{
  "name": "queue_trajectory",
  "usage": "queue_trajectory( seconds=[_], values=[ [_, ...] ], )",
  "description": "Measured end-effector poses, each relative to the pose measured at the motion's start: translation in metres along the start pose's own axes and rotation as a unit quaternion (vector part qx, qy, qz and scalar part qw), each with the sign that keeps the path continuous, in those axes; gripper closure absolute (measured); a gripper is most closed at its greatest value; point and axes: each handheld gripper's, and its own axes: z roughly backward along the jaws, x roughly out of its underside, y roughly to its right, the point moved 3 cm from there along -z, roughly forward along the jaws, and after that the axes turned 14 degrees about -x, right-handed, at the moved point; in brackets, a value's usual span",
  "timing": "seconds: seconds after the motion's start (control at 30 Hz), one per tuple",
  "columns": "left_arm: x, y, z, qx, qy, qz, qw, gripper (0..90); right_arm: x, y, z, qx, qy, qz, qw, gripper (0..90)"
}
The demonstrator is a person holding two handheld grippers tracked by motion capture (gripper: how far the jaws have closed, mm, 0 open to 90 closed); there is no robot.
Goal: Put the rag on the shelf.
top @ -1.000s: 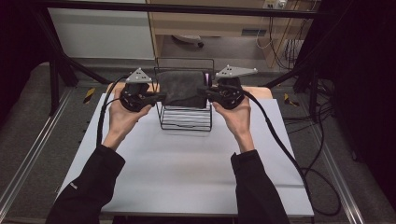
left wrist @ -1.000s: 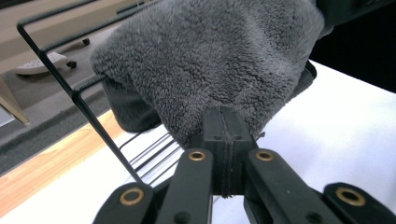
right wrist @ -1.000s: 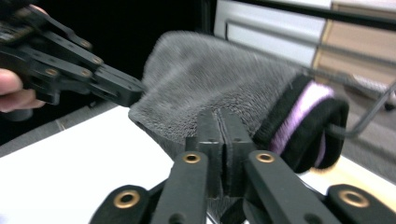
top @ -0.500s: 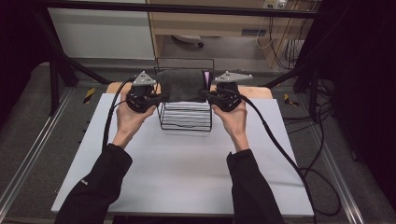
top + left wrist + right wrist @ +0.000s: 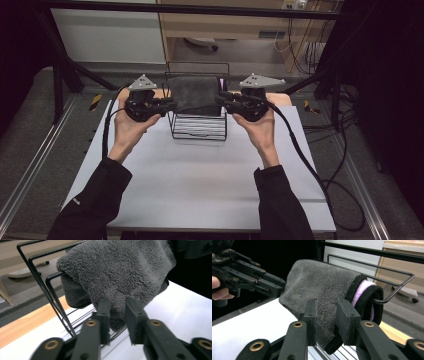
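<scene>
At mid-frame on the white surface (image 5: 200,185), both grippers' fingers, just opening, stood slightly apart around the grey towel (image 5: 194,94) draped over the wire rack (image 5: 199,131), gripping nothing.

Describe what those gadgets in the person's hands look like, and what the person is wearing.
Each hand-held gripper, left and right, is black, with two flat jaws on brass-riveted links, a grey three-cornered plate on top and a trailing black cable. The person wears black long sleeves.
</scene>
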Motion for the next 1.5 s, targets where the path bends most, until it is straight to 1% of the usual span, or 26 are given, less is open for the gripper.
queue_trajectory(
  seconds=[0.1, 0.17, 0.23, 0.27, 0.33, 0.4, 0.53, 0.63, 0.7, 0.77, 0.87, 0.97, 1.03, 1.1, 1.13, 1.23, 1.27, 1.3, 1.33, 1.4, 1.5],
  values=[
    [0.001, -0.001, 0.006, 0.008, -0.002, 0.001, 1.0000, 62.2, -0.003, -0.002, 0.008, 0.005, 0.002, -0.002, 1.0000, 61.6],
    [0.003, -0.001, 0.010, 0.003, -0.006, -0.003, 1.0000, 56.2, -0.005, -0.002, 0.013, 0.010, 0.000, -0.001, 1.0000, 56.3],
    [0.007, -0.002, 0.013, 0.001, -0.009, -0.007, 0.9999, 50.0, -0.005, -0.004, 0.018, 0.010, -0.003, -0.006, 0.9999, 51.2],
    [0.009, -0.003, 0.015, -0.001, -0.008, -0.008, 0.9999, 47.3, -0.005, -0.004, 0.021, 0.011, -0.004, -0.004, 0.9999, 48.5],
    [0.017, -0.005, 0.019, -0.001, -0.012, -0.012, 0.9999, 41.3, -0.004, -0.006, 0.026, 0.013, -0.008, -0.004, 0.9999, 39.5],
    [0.024, -0.007, 0.022, 0.000, -0.016, -0.013, 0.9998, 35.8, -0.002, -0.007, 0.031, 0.011, -0.016, -0.008, 0.9998, 34.6],
    [0.039, -0.010, 0.027, -0.005, -0.029, -0.012, 0.9995, 21.7, 0.005, -0.008, 0.038, 0.014, -0.030, -0.011, 0.9994, 24.4],
    [0.051, -0.012, 0.032, -0.007, -0.027, -0.015, 0.9995, 15.8, 0.012, -0.009, 0.043, 0.020, -0.035, -0.013, 0.9991, 15.7],
    [0.060, -0.012, 0.035, -0.009, -0.030, -0.011, 0.9995, 11.1, 0.017, -0.010, 0.047, 0.020, -0.035, -0.015, 0.9991, 11.9],
    [0.070, -0.012, 0.038, -0.012, -0.029, -0.011, 0.9994, 8.5, 0.023, -0.011, 0.050, 0.022, -0.036, -0.015, 0.9990, 8.4],
    [0.085, -0.011, 0.040, -0.012, -0.034, -0.006, 0.9993, 5.9, 0.033, -0.012, 0.053, 0.028, -0.041, -0.014, 0.9987, 6.4],
    [0.101, -0.009, 0.041, -0.009, -0.038, -0.005, 0.9992, 5.1, 0.045, -0.012, 0.056, 0.026, -0.040, -0.025, 0.9985, 5.0],
    [0.113, -0.008, 0.041, -0.007, -0.042, -0.001, 0.9991, 5.1, 0.055, -0.010, 0.059, 0.027, -0.047, -0.033, 0.9980, 3.2],
    [0.124, -0.006, 0.041, -0.007, -0.045, 0.005, 0.9990, 5.1, 0.067, -0.009, 0.060, 0.027, -0.042, -0.044, 0.9978, 2.9],
    [0.129, -0.006, 0.041, -0.007, -0.045, 0.008, 0.9989, 5.1, 0.074, -0.009, 0.060, 0.021, -0.044, -0.052, 0.9975, 2.3],
    [0.144, -0.004, 0.038, -0.007, -0.048, 0.011, 0.9988, 5.9, 0.096, -0.008, 0.060, 0.019, -0.047, -0.066, 0.9965, 1.8],
    [0.148, -0.003, 0.037, -0.007, -0.048, 0.011, 0.9988, 6.1, 0.104, -0.007, 0.060, 0.014, -0.049, -0.072, 0.9961, 0.7],
    [0.152, -0.002, 0.036, -0.005, -0.048, 0.013, 0.9987, 6.8, 0.112, -0.007, 0.060, 0.008, -0.053, -0.070, 0.9961, 0.8],
    [0.156, -0.001, 0.035, -0.002, -0.049, 0.012, 0.9987, 6.9, 0.119, -0.007, 0.060, 0.005, -0.057, -0.072, 0.9958, 0.8],
    [0.163, 0.000, 0.033, -0.003, -0.050, 0.011, 0.9987, 7.0, 0.132, -0.006, 0.060, -0.005, -0.063, -0.075, 0.9952, 0.7],
    [0.175, 0.001, 0.031, -0.002, -0.058, 0.006, 0.9983, 7.2, 0.152, -0.004, 0.062, -0.011, -0.061, -0.084, 0.9946, 0.8]
  ],
)
